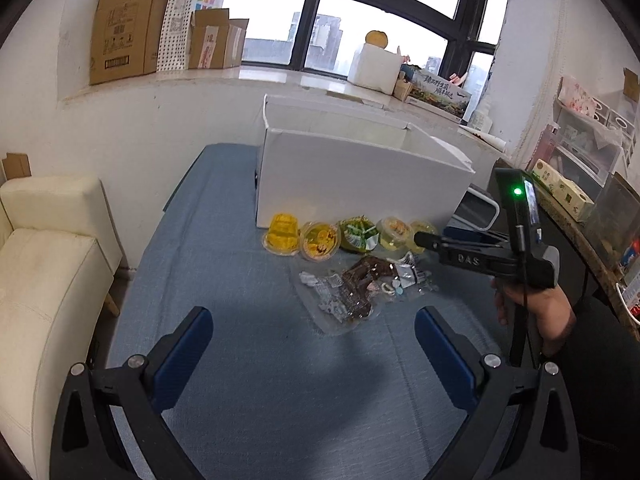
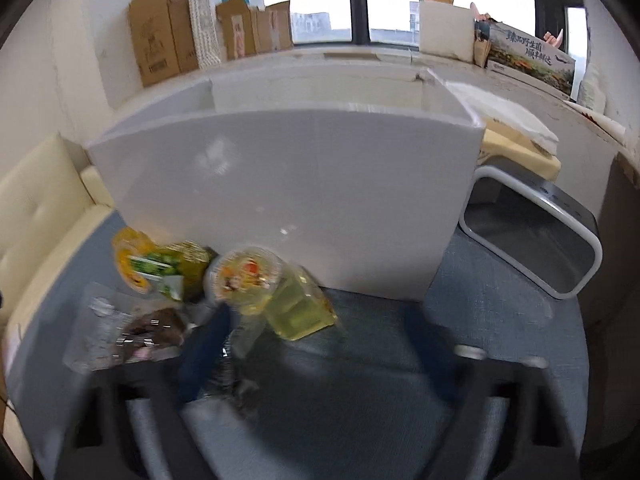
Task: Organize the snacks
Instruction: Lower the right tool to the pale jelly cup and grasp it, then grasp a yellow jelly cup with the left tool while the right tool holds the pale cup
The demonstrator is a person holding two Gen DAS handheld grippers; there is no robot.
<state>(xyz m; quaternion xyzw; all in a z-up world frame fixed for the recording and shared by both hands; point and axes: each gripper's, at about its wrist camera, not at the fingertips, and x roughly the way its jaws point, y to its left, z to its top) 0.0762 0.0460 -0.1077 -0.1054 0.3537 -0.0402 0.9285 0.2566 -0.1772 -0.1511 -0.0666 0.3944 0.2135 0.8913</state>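
Several jelly cups lie in a row on the blue cloth in front of an open white box (image 1: pixel 360 184): an orange one (image 1: pixel 282 234), a yellow-lidded one (image 1: pixel 320 242), a green one (image 1: pixel 357 234) and pale yellow ones (image 1: pixel 396 232). A clear bag of dark wrapped snacks (image 1: pixel 356 288) lies in front of them. My left gripper (image 1: pixel 314 344) is open and empty, above the cloth short of the bag. My right gripper (image 2: pixel 320 336) is open, blurred, just short of the pale yellow cups (image 2: pixel 288 304); the box (image 2: pixel 280 200) stands behind. It also shows in the left wrist view (image 1: pixel 426 240).
A cream sofa (image 1: pixel 44 280) stands left of the table. A grey device with a white frame (image 2: pixel 532 248) sits right of the box. Cardboard boxes (image 1: pixel 128 24) line the window sill. A cluttered shelf (image 1: pixel 580 152) stands at the right.
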